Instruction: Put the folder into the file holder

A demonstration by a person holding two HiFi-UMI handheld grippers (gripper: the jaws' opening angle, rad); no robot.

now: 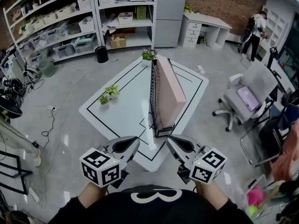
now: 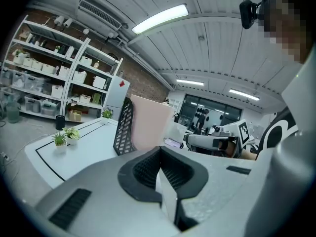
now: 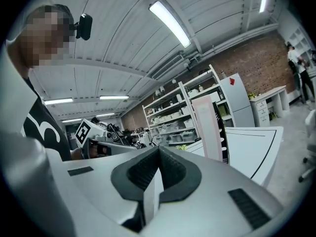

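A pink folder (image 1: 167,90) stands upright inside the black mesh file holder (image 1: 153,97) in the middle of the white table (image 1: 125,112). Both grippers hover at the table's near edge, apart from the holder. My left gripper (image 1: 131,143) is shut with nothing between its pads. My right gripper (image 1: 176,144) is likewise shut and empty. The left gripper view has its closed jaws (image 2: 159,168) low in the frame, with the folder (image 2: 148,123) and mesh holder (image 2: 123,127) beyond. From the right gripper view, closed jaws (image 3: 158,171) point past the folder (image 3: 207,128).
Two small potted plants (image 1: 108,94) sit left of the holder and another (image 1: 148,55) at the table's far end. A grey office chair (image 1: 243,97) stands to the right. Shelving (image 1: 70,17) lines the back wall, and a person (image 1: 254,29) stands far right.
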